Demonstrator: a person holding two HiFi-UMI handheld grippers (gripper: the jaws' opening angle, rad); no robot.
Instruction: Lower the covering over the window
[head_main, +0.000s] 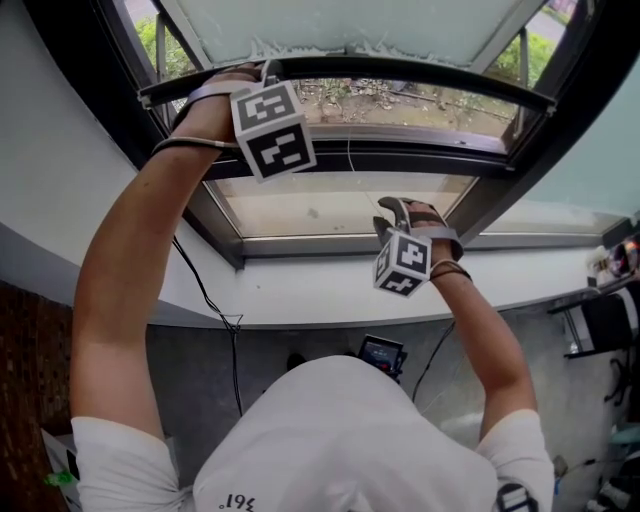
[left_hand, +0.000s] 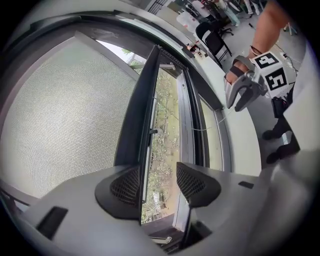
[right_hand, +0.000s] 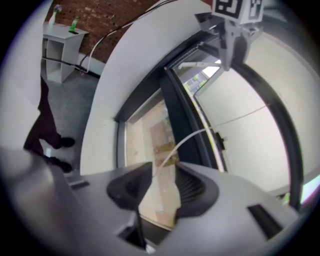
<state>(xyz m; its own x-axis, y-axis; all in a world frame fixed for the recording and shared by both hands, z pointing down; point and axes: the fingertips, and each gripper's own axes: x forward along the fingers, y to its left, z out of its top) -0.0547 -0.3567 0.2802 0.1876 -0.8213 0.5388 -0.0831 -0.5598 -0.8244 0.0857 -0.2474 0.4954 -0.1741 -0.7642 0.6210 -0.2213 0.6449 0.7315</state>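
Here's the left claw (left_hand: 158, 172), jaws apart, dark bottom bar (left_hand: 137, 120) by its nine-o'clock pad; right claw (right_hand: 164, 170) parted too, white cord (right_hand: 195, 135) running through toward one o'clock.

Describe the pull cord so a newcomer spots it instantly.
Find the window; its pale mesh blind ends in a dark bar. From that bar's middle the cord drops: a thin white thread, the only pale line crossing the dark frame.

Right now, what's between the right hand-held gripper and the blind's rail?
A thin white cord, starting between the right hand-held gripper's jaws; the right gripper view shows it.
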